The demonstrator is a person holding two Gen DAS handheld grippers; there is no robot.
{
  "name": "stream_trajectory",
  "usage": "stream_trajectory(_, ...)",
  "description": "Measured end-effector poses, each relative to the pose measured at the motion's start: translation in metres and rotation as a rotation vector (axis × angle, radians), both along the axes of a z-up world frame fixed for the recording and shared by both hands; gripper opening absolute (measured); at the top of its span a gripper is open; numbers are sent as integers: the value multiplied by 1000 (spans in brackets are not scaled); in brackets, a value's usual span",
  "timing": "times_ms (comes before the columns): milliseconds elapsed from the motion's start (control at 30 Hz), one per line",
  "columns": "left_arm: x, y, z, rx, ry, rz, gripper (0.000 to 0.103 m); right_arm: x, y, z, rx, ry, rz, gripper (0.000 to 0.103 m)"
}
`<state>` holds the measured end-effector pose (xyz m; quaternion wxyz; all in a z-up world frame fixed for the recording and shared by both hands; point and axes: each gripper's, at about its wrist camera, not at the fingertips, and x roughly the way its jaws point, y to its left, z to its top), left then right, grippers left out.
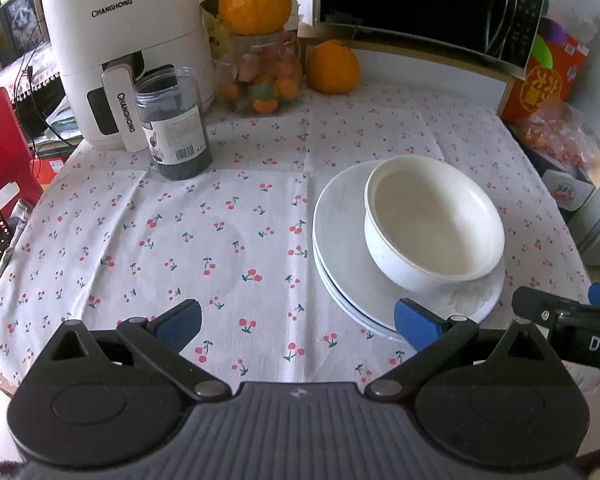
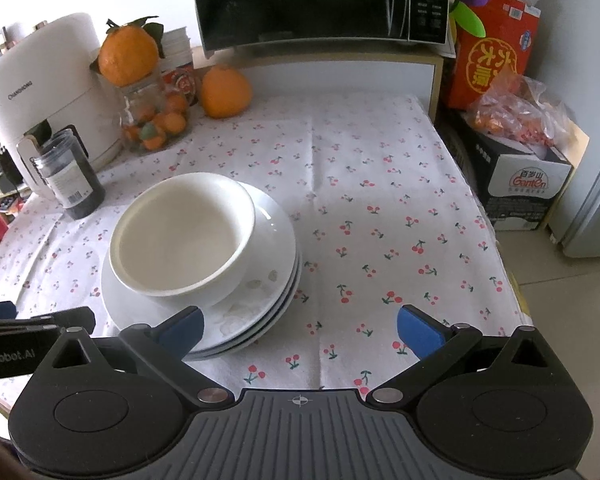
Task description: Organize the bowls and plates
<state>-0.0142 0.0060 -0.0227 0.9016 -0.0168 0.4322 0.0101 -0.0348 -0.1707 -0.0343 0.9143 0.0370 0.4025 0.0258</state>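
Observation:
A white bowl point(image 1: 434, 220) point(image 2: 182, 234) sits upright on a stack of white plates point(image 1: 340, 240) point(image 2: 274, 264) on the cherry-print tablecloth. My left gripper point(image 1: 298, 326) is open, low over the cloth, its right finger near the stack's front rim. My right gripper point(image 2: 300, 330) is open too, its left finger over the stack's near edge. Neither holds anything. Each gripper's tip shows at the edge of the other view: the right one point(image 1: 556, 312), the left one point(image 2: 40, 320).
At the back stand a white air fryer point(image 1: 128, 48), a dark jar point(image 1: 174, 124), a glass jar of small fruit point(image 1: 264, 76) with an orange on top, another orange point(image 1: 332, 66) and a microwave point(image 1: 428, 4) on a shelf. Boxes and bags point(image 2: 512, 148) crowd the right edge.

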Motion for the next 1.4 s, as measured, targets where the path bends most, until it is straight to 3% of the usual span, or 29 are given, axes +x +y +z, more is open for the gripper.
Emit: stream_trajectory(1400,-3,-8,-6,-3,49,-27,103,0,2,-8,-18,17,-1,103)
